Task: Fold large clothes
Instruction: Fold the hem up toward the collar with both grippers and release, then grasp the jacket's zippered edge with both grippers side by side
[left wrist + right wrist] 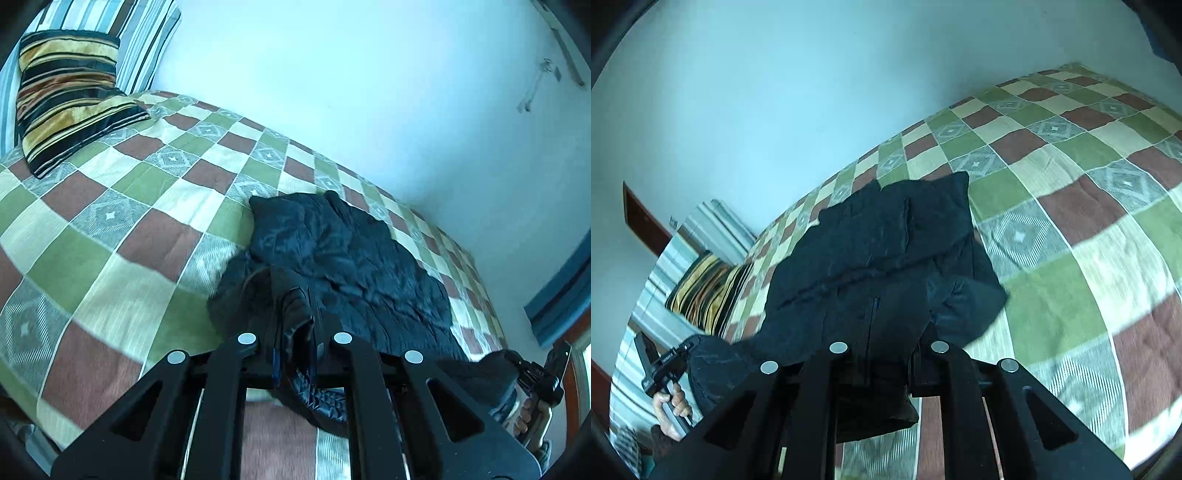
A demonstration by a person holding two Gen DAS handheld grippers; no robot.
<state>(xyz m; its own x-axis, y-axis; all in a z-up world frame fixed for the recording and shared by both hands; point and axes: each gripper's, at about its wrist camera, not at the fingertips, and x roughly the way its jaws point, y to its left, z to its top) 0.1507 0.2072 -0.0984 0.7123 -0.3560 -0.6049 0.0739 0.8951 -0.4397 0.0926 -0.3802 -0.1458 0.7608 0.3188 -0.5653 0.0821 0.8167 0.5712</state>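
Note:
A large dark navy quilted jacket point(343, 254) lies partly folded on the checked bedspread point(122, 206). My left gripper point(295, 325) is shut on its near hem, with cloth bunched between the jaws. The jacket also shows in the right wrist view point(879, 243), where my right gripper point(888, 354) is shut on another part of the near edge. Each gripper shows at the edge of the other's view, the right one point(539, 373) held by a hand, and the left one point(661, 373) likewise. The near edge hangs lifted between them.
A black and gold striped cushion point(62, 96) leans on a blue striped pillow point(122, 33) at the head of the bed. A pale blue wall point(369, 92) runs along the far side. The bedspread extends wide beside the jacket point(1089, 221).

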